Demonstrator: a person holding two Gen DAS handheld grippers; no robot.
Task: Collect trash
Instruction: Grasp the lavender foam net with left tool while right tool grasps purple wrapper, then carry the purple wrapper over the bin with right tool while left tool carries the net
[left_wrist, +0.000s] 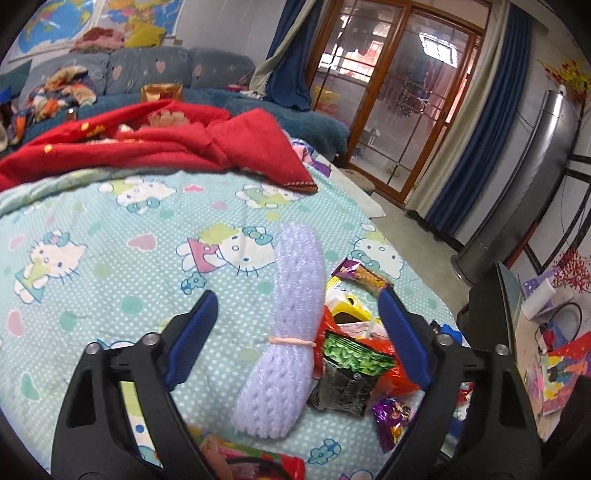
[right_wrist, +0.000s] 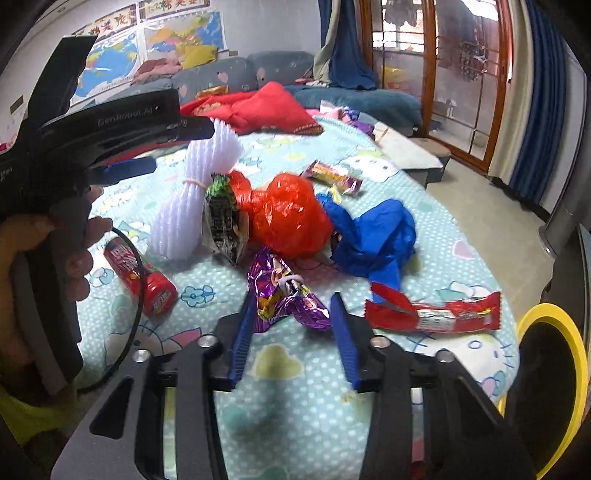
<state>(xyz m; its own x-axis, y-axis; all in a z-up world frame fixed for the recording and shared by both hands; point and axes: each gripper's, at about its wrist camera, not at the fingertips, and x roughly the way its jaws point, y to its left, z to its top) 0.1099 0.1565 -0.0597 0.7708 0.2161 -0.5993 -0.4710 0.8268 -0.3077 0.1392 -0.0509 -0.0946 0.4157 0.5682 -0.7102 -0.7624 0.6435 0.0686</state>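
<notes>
The trash lies in a loose heap on a bed covered by a mint cartoon-cat quilt (right_wrist: 306, 373). In the right wrist view the purple foil wrapper (right_wrist: 284, 291) sits crumpled at lower centre, its near end between the blue tips of the right tongs (right_wrist: 291, 321), which stand spread wide with nothing gripped. Behind it, at mid-frame, a crinkled red plastic bag (right_wrist: 288, 218) touches a wadded blue plastic bag (right_wrist: 373, 236) on its right. Left of the red bag stands a white foam net sleeve (right_wrist: 184, 210), pinched at its waist by a rubber band, with a green-and-black snack packet (right_wrist: 221, 218) wedged between the two. A red torn wrapper (right_wrist: 436, 314) lies flat at lower right, a red cylindrical can (right_wrist: 142, 275) on its side at lower left, and a yellow-rimmed bin (right_wrist: 554, 373) fills the right edge.

In the left wrist view the left tongs (left_wrist: 297, 299) gape wide, bracketing the foam sleeve and green packet without touching them.
</notes>
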